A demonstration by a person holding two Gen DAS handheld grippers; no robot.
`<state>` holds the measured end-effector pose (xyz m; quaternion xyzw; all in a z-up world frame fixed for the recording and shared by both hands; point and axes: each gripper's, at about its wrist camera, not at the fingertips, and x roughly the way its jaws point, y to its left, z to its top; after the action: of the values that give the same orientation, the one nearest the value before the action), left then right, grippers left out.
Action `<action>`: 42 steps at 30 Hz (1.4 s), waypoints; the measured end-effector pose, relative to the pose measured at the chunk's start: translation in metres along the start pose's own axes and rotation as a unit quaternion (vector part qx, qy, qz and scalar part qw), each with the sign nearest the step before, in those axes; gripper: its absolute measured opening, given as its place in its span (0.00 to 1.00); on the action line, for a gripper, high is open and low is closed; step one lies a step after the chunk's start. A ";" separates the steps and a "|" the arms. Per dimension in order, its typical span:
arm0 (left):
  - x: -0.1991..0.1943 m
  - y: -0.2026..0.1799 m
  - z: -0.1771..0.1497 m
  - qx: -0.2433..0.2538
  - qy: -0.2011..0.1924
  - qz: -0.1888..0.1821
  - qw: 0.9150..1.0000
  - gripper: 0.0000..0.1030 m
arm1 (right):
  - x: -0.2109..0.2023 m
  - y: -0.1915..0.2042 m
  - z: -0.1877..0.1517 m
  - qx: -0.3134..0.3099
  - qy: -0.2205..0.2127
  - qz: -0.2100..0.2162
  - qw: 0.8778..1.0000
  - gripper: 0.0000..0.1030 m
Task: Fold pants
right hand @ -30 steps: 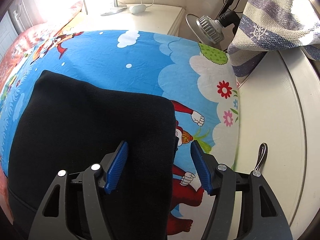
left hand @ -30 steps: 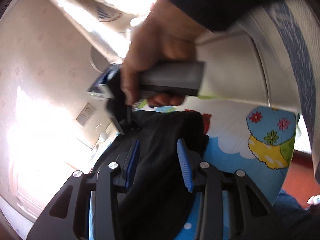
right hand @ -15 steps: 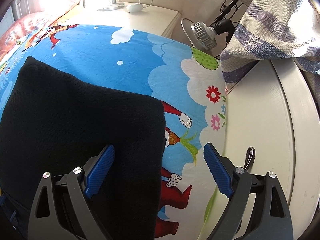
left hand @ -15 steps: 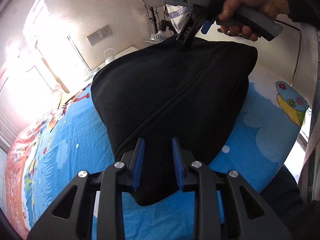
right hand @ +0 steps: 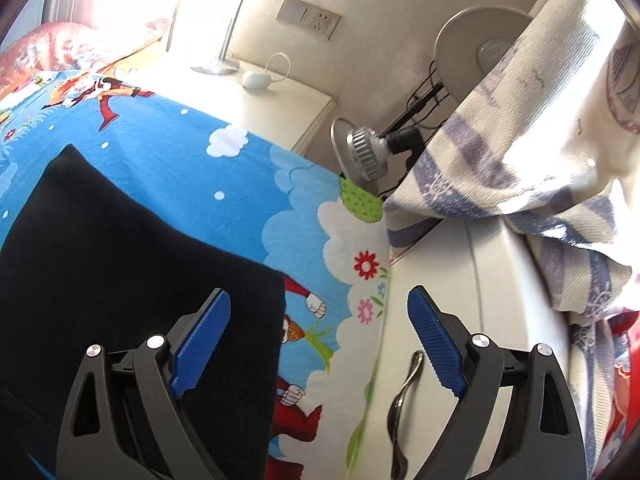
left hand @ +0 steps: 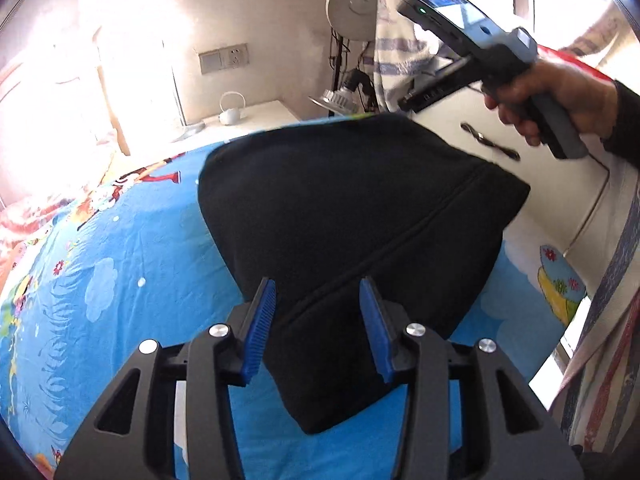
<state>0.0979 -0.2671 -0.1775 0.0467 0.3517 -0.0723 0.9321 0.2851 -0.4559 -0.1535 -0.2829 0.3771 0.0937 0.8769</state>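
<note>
Folded black pants (left hand: 360, 208) lie flat on a blue cartoon bedsheet (left hand: 120, 280). My left gripper (left hand: 316, 292) hovers over their near corner, a seam running between its blue pads (left hand: 260, 320). Its jaws are opening and the pads do not press the cloth. In the right wrist view the pants (right hand: 120, 272) fill the lower left. My right gripper (right hand: 320, 300) stands wide open above their far right corner, with nothing gripped. One pad is over the cloth, the other over the white cabinet. A person's hand (left hand: 560, 92) holds that gripper by its grey handle, lifted off the pants.
A white cabinet (right hand: 460, 280) with a metal handle (right hand: 404, 396) borders the bed on the right. A striped cloth (right hand: 520, 160) hangs over it. A lamp head (right hand: 364, 152) and a white bedside table (right hand: 280, 96) stand beyond the bed's far edge.
The left gripper swung away from the other hand, rolled level, and now sits over the pants' near corner with its jaws wider than half a second ago. The right gripper opened wide and rose.
</note>
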 end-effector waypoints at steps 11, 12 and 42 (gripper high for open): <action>0.085 0.050 0.060 -0.023 0.058 -0.022 0.998 0.42 | -0.065 0.064 -0.073 0.028 0.065 0.082 0.994 0.86; 0.091 0.050 0.058 -0.023 0.068 -0.017 0.997 0.42 | -0.059 0.070 -0.082 0.025 0.082 0.082 0.993 0.85; 0.183 -0.025 0.167 0.037 0.098 -0.115 0.988 0.25 | -0.049 0.072 -0.108 0.070 0.094 0.092 0.989 0.89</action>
<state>0.3378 -0.3338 -0.1753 0.0477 0.4411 -0.1869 0.8765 0.1579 -0.4559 -0.2092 -0.1922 0.4876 0.1208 0.8430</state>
